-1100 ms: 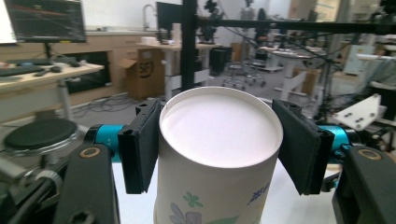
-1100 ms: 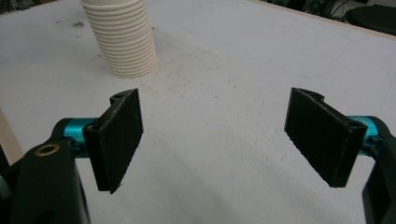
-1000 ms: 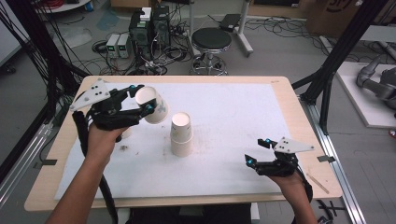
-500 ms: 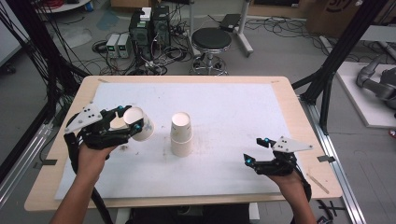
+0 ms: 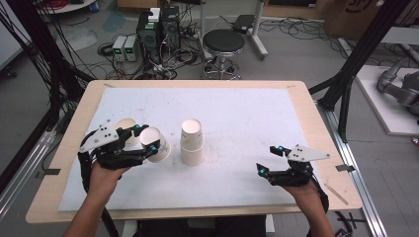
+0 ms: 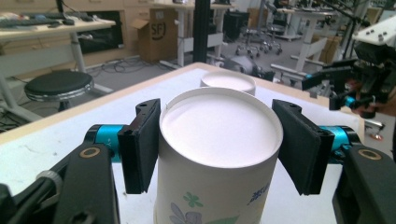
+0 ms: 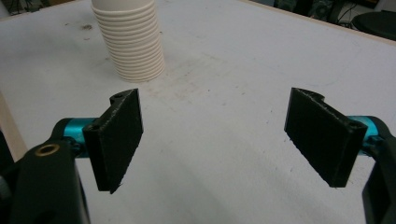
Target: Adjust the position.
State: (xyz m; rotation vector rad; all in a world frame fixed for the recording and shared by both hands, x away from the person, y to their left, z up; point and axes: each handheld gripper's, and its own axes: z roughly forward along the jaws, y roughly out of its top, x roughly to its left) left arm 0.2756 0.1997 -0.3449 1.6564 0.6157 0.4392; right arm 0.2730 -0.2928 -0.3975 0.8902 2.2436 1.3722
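A white paper cup (image 5: pixel 157 146) is pinched by the left gripper (image 5: pixel 148 143) at about nine o'clock on the white table mat (image 5: pixel 247 118), as seen in the high view. The cup is held inverted, its closed base turned up and tilted toward the camera, and whether its rim touches the mat cannot be told. In the left gripper view the cup (image 6: pixel 219 158) is seen squeezed between the two black pads (image 6: pixel 142 144), one on either side of the upper wall, with a printed flower pattern visible lower on the paper.

Just behind the left gripper, at about ten o'clock from it, a further single cup (image 5: pixel 126 129) is seen on the mat, partly hidden by the gripper body.

A stack of inverted cups (image 5: pixel 191 142) is stood upright near the middle of the mat, at three o'clock from the held cup and close beside it without touching. The same stack (image 7: pixel 130 42) is seen in the right gripper view at eleven o'clock, its ribbed rims piled one over another; its top (image 6: pixel 228 80) is glimpsed beyond the held cup in the left gripper view.

The right gripper (image 5: pixel 269 160) is held low over the mat at about four o'clock, well apart from the stack. Its jaws are spread wide, and nothing is gripped between the pads (image 7: pixel 119 135).
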